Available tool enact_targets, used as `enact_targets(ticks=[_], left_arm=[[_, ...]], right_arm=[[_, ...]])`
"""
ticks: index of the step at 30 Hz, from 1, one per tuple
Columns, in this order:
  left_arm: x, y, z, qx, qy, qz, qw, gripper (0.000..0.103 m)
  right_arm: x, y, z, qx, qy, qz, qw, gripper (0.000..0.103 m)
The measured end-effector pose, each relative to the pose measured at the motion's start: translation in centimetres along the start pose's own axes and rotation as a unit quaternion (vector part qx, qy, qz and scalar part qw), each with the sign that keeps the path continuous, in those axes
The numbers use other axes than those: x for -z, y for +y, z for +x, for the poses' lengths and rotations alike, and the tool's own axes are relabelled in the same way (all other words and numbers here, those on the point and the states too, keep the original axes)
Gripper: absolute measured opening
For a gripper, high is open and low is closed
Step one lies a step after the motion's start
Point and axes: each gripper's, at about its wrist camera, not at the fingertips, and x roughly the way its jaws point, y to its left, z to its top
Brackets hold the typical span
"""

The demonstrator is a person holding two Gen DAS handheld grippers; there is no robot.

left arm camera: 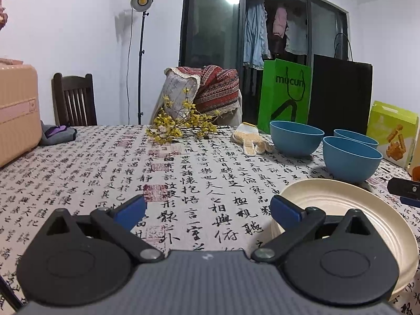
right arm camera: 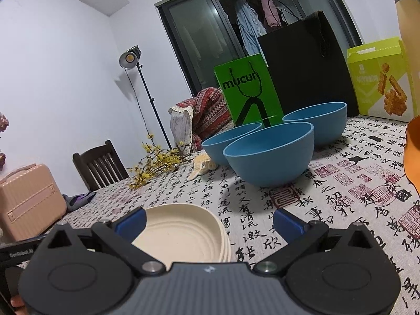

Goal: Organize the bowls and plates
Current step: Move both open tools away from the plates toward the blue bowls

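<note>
Two wide-open grippers, left [left arm camera: 207,210] & right [right arm camera: 208,223], nr cream plates [right arm camera: 181,233], empty.

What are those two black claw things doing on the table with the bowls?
A person holds a gripper in each hand to tidy dishes. Both the left gripper and the right gripper are open and hold nothing. A stack of cream plates sits on the tablecloth just in front of them. Three blue bowls stand apart farther back, not stacked yet.
</note>
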Motion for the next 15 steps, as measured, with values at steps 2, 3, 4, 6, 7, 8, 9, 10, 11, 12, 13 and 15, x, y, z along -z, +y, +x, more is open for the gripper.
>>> enact_targets(ticks=[2,3,4,6,7,8,9,10,11,12,13,15], left_arm=[[-0.3,-0.2,-0.3,0.001,-0.004,0.004,1.0000,0.103],[-0.5,-0.4,-0.5,0.003,-0.008,0.006,0.9999,0.103],[-0.7,-0.5,-0.6,0.004,-0.010,0.007,0.9999,0.103],[-1.2,-0.8,-0.7,0.007,-0.013,0.008,0.9999,0.103],[-1.6,-0.9,-0.8,0.011,-0.012,0.006,0.9998,0.103],[-1.8,-0.9,-0.8,0.014,-0.012,0.004,0.9998,0.103],[-2.0,-1.0,-0.9,0.015,-0.013,0.002,0.9998,0.103],[-2.2,-1.2,-0.9,0.017,-0.014,0.001,0.9998,0.103],[-2.4,-1.3,-0.9,0.018,-0.014,0.000,0.9997,0.103],[-2.6,-1.4,-0.9,0.021,-0.015,0.000,0.9997,0.103],[-2.8,-1.6,-0.9,0.024,-0.014,-0.001,0.9996,0.103],[-3.3,-1.9,-0.9,0.027,-0.013,-0.004,0.9995,0.103]], right_arm=[[0.0,0.1,-0.1,0.004,-0.003,-0.003,1.000,0.103],[-0.1,0.2,-0.2,0.005,-0.006,-0.006,1.000,0.103],[-0.2,0.3,-0.2,0.004,-0.007,-0.006,1.000,0.103],[-0.4,0.3,-0.3,0.003,-0.010,-0.003,1.000,0.103],[-0.5,0.3,-0.3,0.004,-0.012,-0.004,1.000,0.103],[-0.7,0.4,-0.3,0.008,-0.014,-0.005,1.000,0.103],[-0.8,0.4,-0.4,0.013,-0.017,-0.006,1.000,0.103],[-1.0,0.5,-0.5,0.015,-0.021,-0.007,1.000,0.103],[-1.2,0.5,-0.6,0.017,-0.024,-0.010,1.000,0.103],[-1.4,0.5,-0.7,0.019,-0.027,-0.013,0.999,0.103],[-1.5,0.5,-0.7,0.022,-0.029,-0.017,0.999,0.103],[-2.1,0.5,-0.9,0.030,-0.029,-0.022,0.999,0.103]])
